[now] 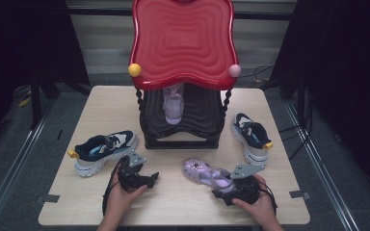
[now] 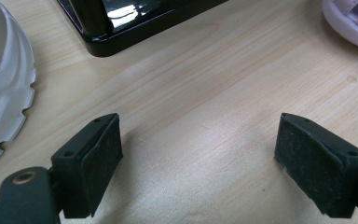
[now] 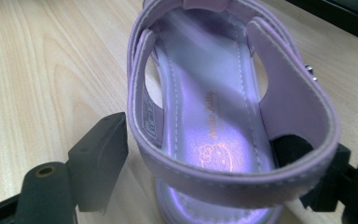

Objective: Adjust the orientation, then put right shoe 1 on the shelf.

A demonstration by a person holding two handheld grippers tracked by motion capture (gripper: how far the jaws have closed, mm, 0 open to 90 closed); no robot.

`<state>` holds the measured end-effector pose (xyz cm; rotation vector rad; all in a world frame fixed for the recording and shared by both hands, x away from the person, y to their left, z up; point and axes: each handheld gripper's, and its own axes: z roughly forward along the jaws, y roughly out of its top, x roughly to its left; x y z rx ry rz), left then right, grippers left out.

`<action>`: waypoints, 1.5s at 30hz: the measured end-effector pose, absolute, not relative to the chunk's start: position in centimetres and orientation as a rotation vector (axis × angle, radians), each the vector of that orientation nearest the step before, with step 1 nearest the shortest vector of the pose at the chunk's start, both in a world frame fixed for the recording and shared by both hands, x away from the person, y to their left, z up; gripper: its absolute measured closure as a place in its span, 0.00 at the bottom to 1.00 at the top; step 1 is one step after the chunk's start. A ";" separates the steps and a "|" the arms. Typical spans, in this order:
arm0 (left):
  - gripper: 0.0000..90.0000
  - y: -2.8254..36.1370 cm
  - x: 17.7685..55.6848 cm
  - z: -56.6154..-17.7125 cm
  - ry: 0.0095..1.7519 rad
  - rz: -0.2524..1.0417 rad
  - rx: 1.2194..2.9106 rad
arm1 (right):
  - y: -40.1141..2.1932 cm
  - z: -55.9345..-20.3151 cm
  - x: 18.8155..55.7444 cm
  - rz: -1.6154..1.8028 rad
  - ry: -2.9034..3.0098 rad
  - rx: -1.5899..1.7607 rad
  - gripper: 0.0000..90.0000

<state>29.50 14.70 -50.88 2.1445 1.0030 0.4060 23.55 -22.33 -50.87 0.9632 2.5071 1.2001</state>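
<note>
A lilac sandal (image 1: pixel 204 172) lies on the wooden table (image 1: pixel 173 207), toe to the left. My right gripper (image 1: pixel 224 187) sits at its heel. In the right gripper view the heel strap of the sandal (image 3: pixel 205 93) lies between the jaws of the right gripper (image 3: pixel 219 144); the left pad stands just clear of the strap, and the right pad is partly hidden behind it. My left gripper (image 1: pixel 147 179) rests low over bare wood, and its jaws (image 2: pixel 198 149) stand wide open with nothing between them. A matching lilac sandal (image 1: pixel 174 107) sits on the lower shelf of the rack.
A black shoe rack with a wavy red top (image 1: pixel 183 43) stands at the table's back middle; its base corner (image 2: pixel 121 28) lies just ahead of the left gripper. A navy and white sneaker (image 1: pixel 105 150) lies left, its sole (image 2: pixel 4 93) close by. Another sneaker (image 1: pixel 250 134) lies right.
</note>
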 end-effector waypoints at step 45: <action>0.16 14.7 29.5 -50.9 1.009 0.407 2.139 | -20.8 -50.9 22.8 1.124 2.459 0.979 0.36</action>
